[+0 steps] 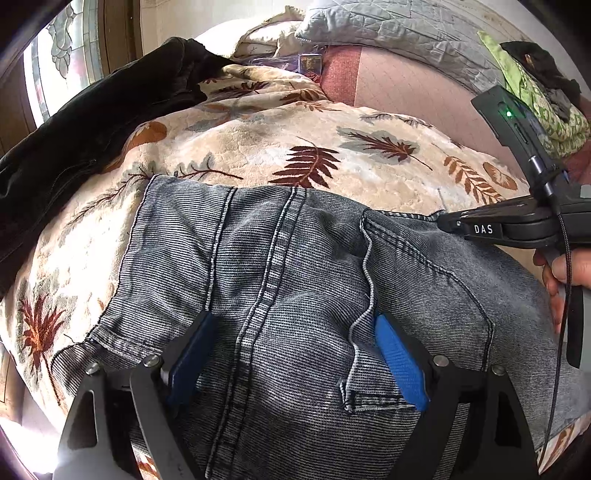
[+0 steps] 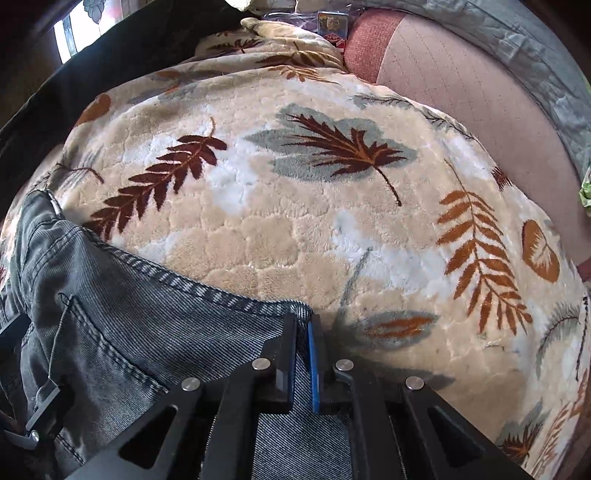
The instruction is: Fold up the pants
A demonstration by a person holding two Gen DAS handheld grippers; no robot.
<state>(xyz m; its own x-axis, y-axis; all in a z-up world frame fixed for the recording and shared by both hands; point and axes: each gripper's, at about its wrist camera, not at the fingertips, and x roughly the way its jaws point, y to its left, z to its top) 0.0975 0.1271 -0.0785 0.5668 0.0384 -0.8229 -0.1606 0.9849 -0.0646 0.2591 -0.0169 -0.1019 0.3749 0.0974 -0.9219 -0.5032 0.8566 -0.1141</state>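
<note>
Grey-blue denim pants [image 1: 295, 280] lie on a cream blanket with leaf prints [image 1: 295, 140]. My left gripper [image 1: 295, 325] is open, its blue pads spread wide over the pants' middle seam, just above or touching the cloth. My right gripper [image 2: 302, 321] is shut on the pants' edge [image 2: 295, 308], pinching the stitched hem at the pants' far right corner. The right gripper also shows in the left wrist view [image 1: 443, 221], at the pants' right edge. The pants [image 2: 129, 332] fill the lower left of the right wrist view.
A black garment [image 1: 85, 129] lies at the blanket's left. A pink sheet [image 1: 406, 92] and a grey quilt [image 1: 388, 26] lie behind. A green cloth [image 1: 535, 99] sits at the far right. A window [image 1: 62, 48] is at the upper left.
</note>
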